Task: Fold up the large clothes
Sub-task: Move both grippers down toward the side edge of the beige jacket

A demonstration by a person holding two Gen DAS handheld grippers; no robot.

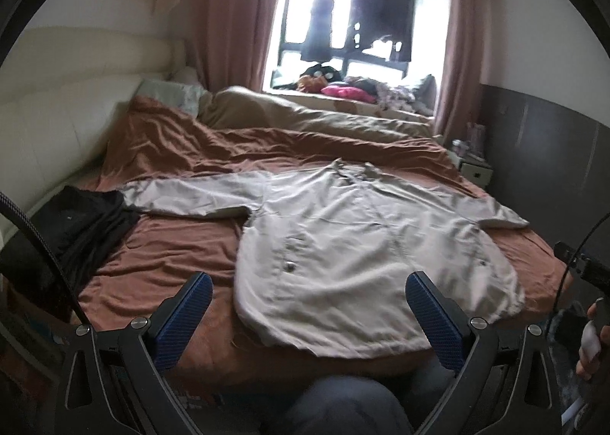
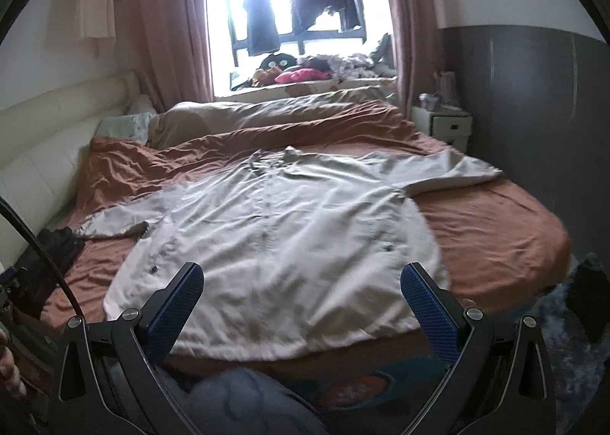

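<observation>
A large light grey button shirt (image 1: 343, 244) lies spread flat, front up, on the brown bed cover (image 1: 171, 252), both sleeves out to the sides, hem at the near bed edge. It also shows in the right wrist view (image 2: 274, 236). My left gripper (image 1: 309, 301) is open and empty, held just above the hem near the bed's front edge. My right gripper (image 2: 301, 297) is open and empty too, over the shirt's hem. Neither touches the cloth.
A folded black garment (image 1: 76, 229) lies at the bed's left side by the cream headboard (image 1: 57, 99). A rumpled beige duvet (image 1: 305, 114) lies at the far side. A white nightstand (image 2: 442, 122) stands right. Clothes pile on the window sill (image 2: 305, 73).
</observation>
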